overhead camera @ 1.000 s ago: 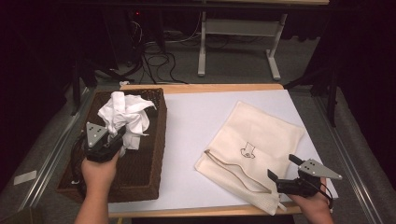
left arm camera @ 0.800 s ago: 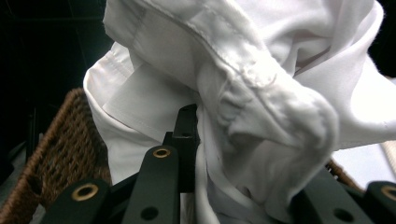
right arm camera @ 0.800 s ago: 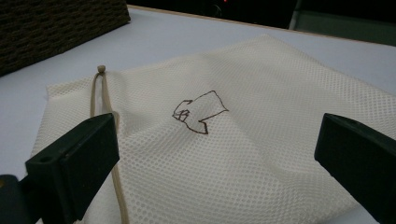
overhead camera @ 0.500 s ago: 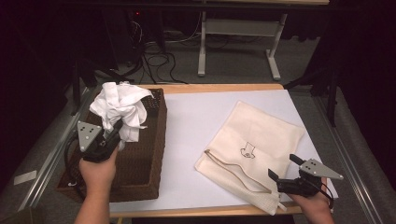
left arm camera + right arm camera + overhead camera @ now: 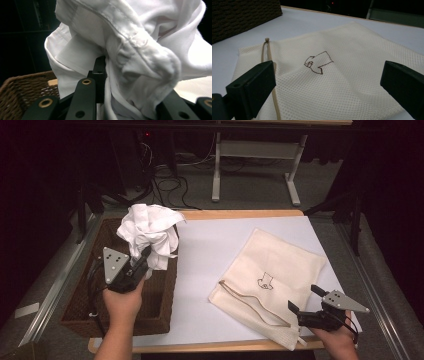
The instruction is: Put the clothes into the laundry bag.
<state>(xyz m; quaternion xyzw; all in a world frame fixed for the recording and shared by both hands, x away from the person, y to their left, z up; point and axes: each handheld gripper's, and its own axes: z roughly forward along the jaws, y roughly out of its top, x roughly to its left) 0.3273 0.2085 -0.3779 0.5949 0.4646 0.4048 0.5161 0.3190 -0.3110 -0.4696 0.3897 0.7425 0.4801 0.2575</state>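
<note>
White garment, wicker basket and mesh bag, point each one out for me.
white garment (image 5: 147, 232), high view, on its bunched upper folds.
wicker basket (image 5: 162, 295), high view, on its right wall.
mesh bag (image 5: 280, 262), high view, on the flat cloth above the drawing.

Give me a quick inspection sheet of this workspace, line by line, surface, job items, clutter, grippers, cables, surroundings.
Surface: white table top with a wooden edge, bare in the middle.
Job's things: crumpled white garment held above the brown wicker basket; cream mesh laundry bag lying flat, drawstring along its edge.
Clutter: nothing seen.
Grippers: left gripper shut on the garment; right gripper open at the bag's near corner, nothing between its jaws.
Cables: black cable by the left gripper inside the basket; more on the floor beyond the table.
Surroundings: dark room, white desk frame behind.
</note>
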